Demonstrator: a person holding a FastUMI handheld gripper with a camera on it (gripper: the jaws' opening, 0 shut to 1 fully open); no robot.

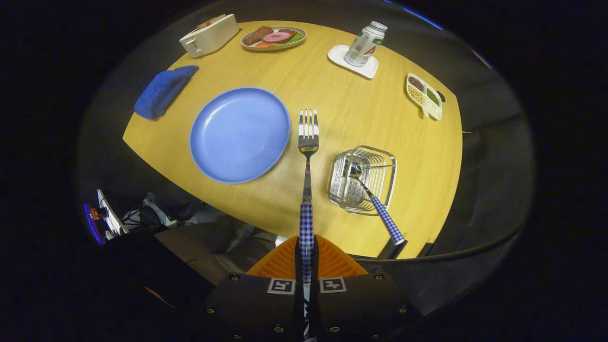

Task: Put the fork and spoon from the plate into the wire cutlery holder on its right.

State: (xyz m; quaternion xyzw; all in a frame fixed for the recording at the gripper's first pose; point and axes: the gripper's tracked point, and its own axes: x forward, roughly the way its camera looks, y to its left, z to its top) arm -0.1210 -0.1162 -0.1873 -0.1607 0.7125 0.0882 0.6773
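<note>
fork [308, 142] is clamped by its checked handle in the closed jaws of the gripper [306, 266], held above the surface between the bare blue plate [240, 134] and the wire cutlery holder [362, 179]. spoon [375, 202] already stands in the holder, so i judge half done; the fork is left.

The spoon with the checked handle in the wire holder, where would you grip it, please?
Grip the blue-checked handle, coming from above on the near side: it leans out over the wire cutlery holder's rim, bowl down inside. The claw is presently shut on the checked-handled fork.
</note>
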